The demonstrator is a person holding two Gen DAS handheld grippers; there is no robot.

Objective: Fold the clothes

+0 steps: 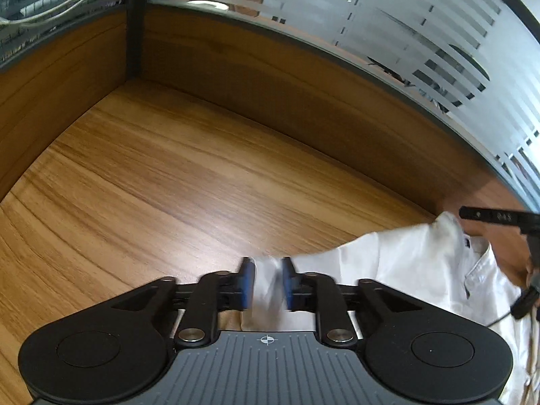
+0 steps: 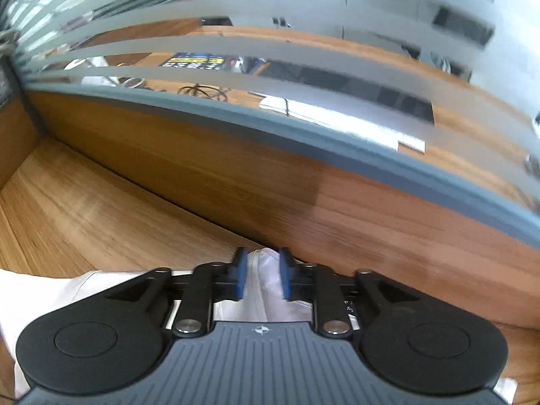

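A white collared shirt (image 1: 411, 270) lies bunched on the wooden desk (image 1: 168, 175) at the lower right of the left wrist view. My left gripper (image 1: 267, 283) is shut on a fold of it, and the cloth fills the gap between the blue pads. From there the shirt stretches right and up to a raised corner beside a black finger (image 1: 489, 216) of my right gripper. In the right wrist view, my right gripper (image 2: 262, 276) is shut on another fold of the shirt (image 2: 50, 290), which trails off to the lower left.
A wooden partition (image 1: 270, 77) topped by striped frosted glass (image 1: 388, 23) runs close behind the desk. It meets a side panel at a dark post (image 1: 135, 23) at the back left. A thin black cable (image 1: 499, 317) hangs at the right edge.
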